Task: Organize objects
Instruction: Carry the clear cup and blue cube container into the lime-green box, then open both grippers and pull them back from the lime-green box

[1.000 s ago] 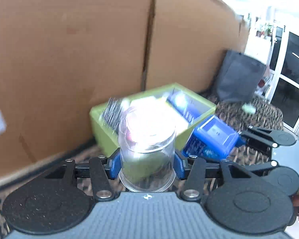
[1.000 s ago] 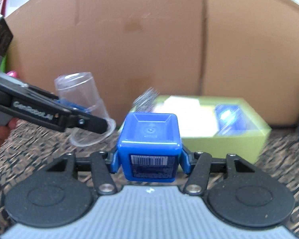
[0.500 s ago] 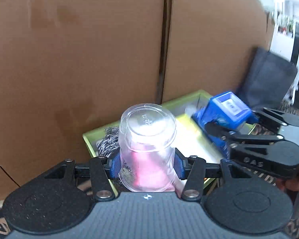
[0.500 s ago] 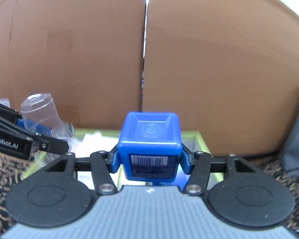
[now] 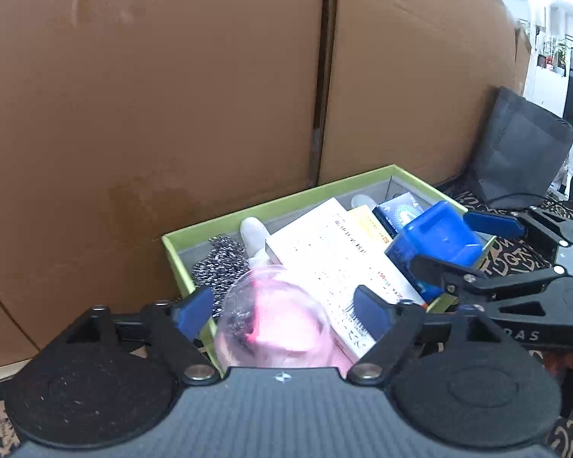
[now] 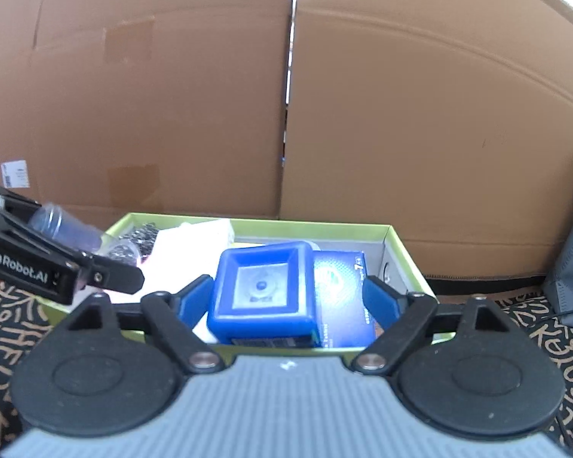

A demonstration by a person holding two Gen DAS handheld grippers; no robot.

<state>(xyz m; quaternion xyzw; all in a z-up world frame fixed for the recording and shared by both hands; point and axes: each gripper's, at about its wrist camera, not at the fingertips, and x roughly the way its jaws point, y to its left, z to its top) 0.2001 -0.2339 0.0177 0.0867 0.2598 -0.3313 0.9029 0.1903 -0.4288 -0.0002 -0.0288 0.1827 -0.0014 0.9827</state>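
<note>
A clear plastic cup [image 5: 275, 316] lies on its side over the near left corner of the green box [image 5: 279, 198], with something pink showing through it. My left gripper [image 5: 282, 313] straddles it, jaws opening, and both pads stand clear of the cup. In the right wrist view a blue cube-shaped box [image 6: 263, 294] rests inside the green box [image 6: 309, 225], tilted against a dark blue carton [image 6: 340, 286]. My right gripper [image 6: 286, 301] is around it, jaws opening, with a gap at the right pad. The right gripper [image 5: 458, 244] also shows in the left wrist view.
Inside the green box lie a white carton [image 5: 336, 255], a steel scourer [image 5: 221, 263] and a white rounded item [image 5: 254, 233]. A tall cardboard wall [image 6: 286, 95] stands right behind it. A grey bag [image 5: 515, 152] sits to the right on the patterned cloth [image 6: 546, 339].
Both grippers have come up over the green box and their jaws have widened. The cup and the blue cube, gripped before, now lie loose in the box.
</note>
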